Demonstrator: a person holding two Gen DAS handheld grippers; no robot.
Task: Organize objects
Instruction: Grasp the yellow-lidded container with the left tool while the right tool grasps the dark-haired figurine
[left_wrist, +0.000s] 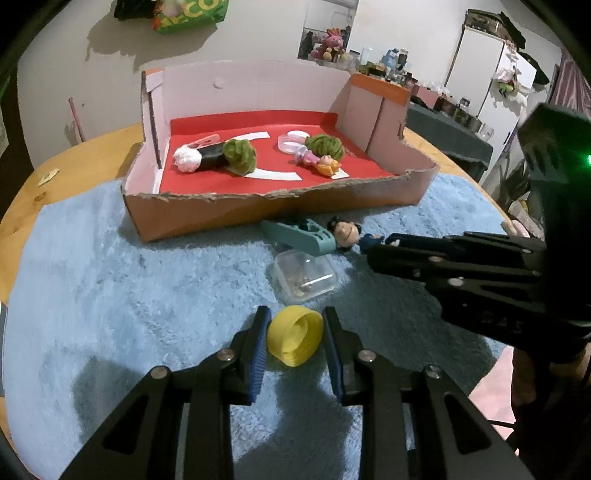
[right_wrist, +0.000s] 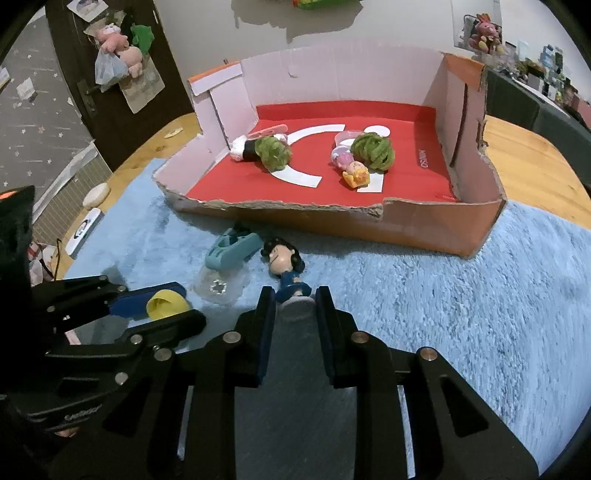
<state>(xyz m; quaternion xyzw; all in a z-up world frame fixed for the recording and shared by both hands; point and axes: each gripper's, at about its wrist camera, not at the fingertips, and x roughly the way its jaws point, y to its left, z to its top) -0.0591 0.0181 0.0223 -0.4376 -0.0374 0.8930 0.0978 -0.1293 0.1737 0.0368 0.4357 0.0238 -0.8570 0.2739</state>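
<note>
1. On the fluffy light-blue rug (left_wrist: 110, 295) that covers the round wooden table (left_wrist: 92, 155), the left gripper (left_wrist: 295, 332) has its blue-padded fingers spread around a yellow plastic bottle cap (left_wrist: 294, 338) lying on its side; whether the pads touch it I cannot tell.
2. Just beyond the cap sits a small clear plastic container (left_wrist: 304, 275), with a teal plastic toy piece (left_wrist: 301, 236) behind it, near the box's torn front wall.
3. The right gripper (right_wrist: 294, 301) straddles the pale round base of a dark-haired figurine in blue clothes (right_wrist: 286, 267), which lies with its head toward the box; the jaws are parted, contact unclear.
4. Behind them, the open cardboard box with a red floor (right_wrist: 406, 229) holds 2 green yarn balls (right_wrist: 372, 150), a small blonde doll (right_wrist: 356, 173) and a white-and-black toy (right_wrist: 243, 147).
</note>
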